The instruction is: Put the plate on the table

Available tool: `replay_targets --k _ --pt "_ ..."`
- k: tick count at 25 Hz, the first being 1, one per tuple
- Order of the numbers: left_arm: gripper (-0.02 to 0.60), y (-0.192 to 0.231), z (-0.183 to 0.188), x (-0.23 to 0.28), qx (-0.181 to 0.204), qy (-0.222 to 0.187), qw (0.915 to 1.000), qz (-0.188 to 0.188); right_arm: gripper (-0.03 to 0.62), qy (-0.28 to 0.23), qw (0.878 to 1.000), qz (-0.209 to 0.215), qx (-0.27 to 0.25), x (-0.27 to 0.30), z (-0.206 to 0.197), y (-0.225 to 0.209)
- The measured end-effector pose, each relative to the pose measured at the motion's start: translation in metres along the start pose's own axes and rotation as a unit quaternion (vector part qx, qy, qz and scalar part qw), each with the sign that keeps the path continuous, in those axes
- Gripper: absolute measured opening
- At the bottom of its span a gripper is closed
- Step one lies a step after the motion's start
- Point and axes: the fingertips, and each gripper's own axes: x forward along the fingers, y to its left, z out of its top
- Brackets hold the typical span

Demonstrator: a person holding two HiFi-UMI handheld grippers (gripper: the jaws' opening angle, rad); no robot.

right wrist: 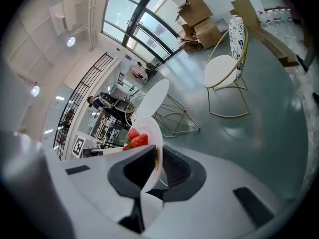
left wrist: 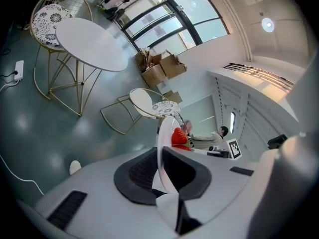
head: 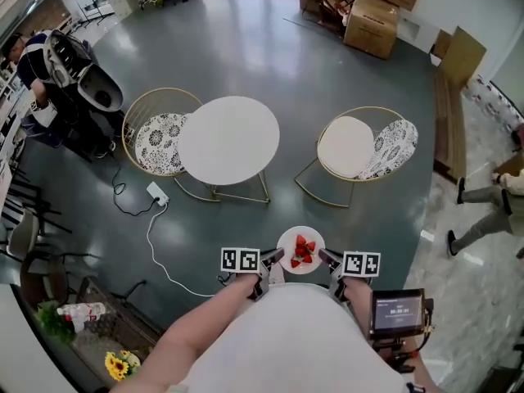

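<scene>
Nearest is the person's body [head: 278, 342] in a light top, which fills the bottom of the head view, with both forearms reaching forward. Under everything is the dark grey-green floor [head: 246, 47], smooth and a little shiny.

On this floor stands the round white bench [head: 228, 140] on thin golden legs, and its top is bare. Just beside it, at the left of the head view, is a golden wire chair [head: 155, 137] with a patterned seat cushion; the bench top covers a part of it. A second golden chair [head: 360, 147] stands apart at the other side, with a plain white seat and a patterned cushion at its back. Far behind, near the wall, some cardboard boxes [head: 372, 23] are piled.

The left gripper [head: 275, 258] and the right gripper [head: 326, 257] are held close before the body, each with its marker cube. Between them is the white plate [head: 288, 237], in the air above the floor and well apart from the bench. The left fingers [left wrist: 187, 171] are narrow and pinch the rim of the plate on one side, and the right fingers [right wrist: 137, 171] pinch the opposite rim in the same way. On the plate lie red strawberries [head: 303, 250].

On the floor near the bench legs lies a white power strip [head: 156, 192] with a white cable.
</scene>
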Motion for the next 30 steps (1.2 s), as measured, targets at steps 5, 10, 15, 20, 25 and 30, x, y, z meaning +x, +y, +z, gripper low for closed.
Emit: replay_targets --k 5,10,15,20,25,30 --pt "0.018 0.012 0.020 -0.012 -0.007 -0.008 0.9999 -0.001 0.021 0.007 1.000 -0.001 -0.004 0.021 0.012 0.014" --pt "0.018 0.028 0.028 -0.018 -0.027 -0.016 0.9995 0.001 0.021 0.025 1.000 0.001 -0.010 0.039 0.018 0.019" --pt "0.018 0.036 0.044 -0.012 -0.052 -0.032 0.9981 0.009 0.021 0.043 0.999 0.005 -0.012 0.053 0.037 0.015" --pt "0.018 0.042 0.079 -0.003 -0.057 -0.046 0.9969 0.030 0.021 0.060 0.998 0.022 -0.014 0.072 0.071 0.013" --pt "0.020 0.037 0.120 0.023 -0.056 -0.047 0.9963 0.046 0.021 0.070 0.997 0.035 -0.019 0.082 0.119 -0.001" --pt "0.020 0.026 0.159 0.062 -0.048 -0.048 0.9960 0.058 0.021 0.069 0.996 0.043 -0.020 0.084 0.170 -0.027"
